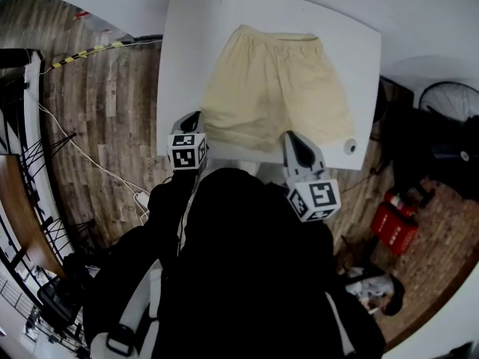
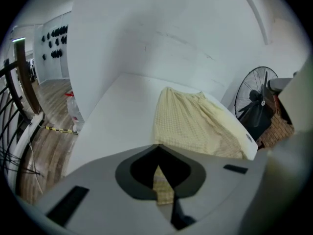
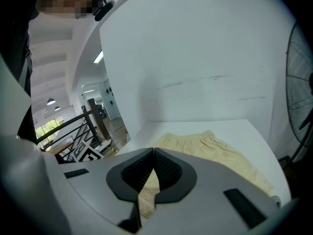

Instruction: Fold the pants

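Lying on the surface (image 1: 179,51), one pair of pants (image 1: 277,88) is being pinched by left gripper (image 1: 196,120) and right gripper (image 1: 293,140) jaws; one fan (image 1: 449,102) is standing nearby.

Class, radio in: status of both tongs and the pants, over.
Left tongs shut on pants hem. Right tongs shut on hem too. Pants flat on table. Nothing blocking the fold.
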